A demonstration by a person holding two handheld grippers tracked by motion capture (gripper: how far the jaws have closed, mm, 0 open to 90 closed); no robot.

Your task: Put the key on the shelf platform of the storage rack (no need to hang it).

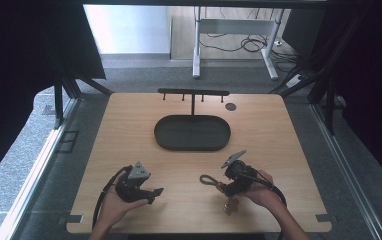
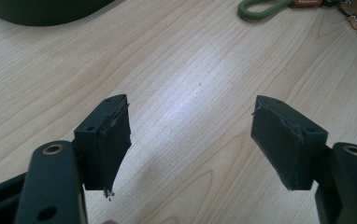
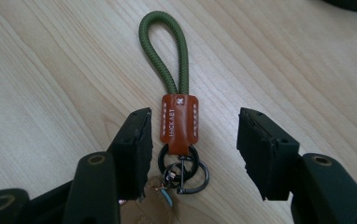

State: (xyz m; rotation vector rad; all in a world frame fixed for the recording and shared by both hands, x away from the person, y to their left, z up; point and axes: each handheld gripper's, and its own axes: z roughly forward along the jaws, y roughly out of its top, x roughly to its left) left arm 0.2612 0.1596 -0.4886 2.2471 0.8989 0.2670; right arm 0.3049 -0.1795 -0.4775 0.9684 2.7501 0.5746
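The right tool (image 3: 190, 149) stands with jaws apart astride a green cord-loop keyring with a tan leather tab (image 3: 179, 121), lying flat on the pale wooden counter (image 3: 50, 70). The left tool (image 2: 190, 140) gapes over bare wood. The high view adds a dark oval tray (image 1: 192, 132) beyond.

Pale wood-grain table (image 3: 50, 70), braided green cord loop (image 3: 163, 51), glossy brown leather tab (image 3: 180, 122).

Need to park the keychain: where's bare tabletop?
Bare wood lies between the dark oval tray and both grippers, and along the table's left and right edges. It is crowded by the right gripper, open around the green-cord keychain. The left gripper is open.
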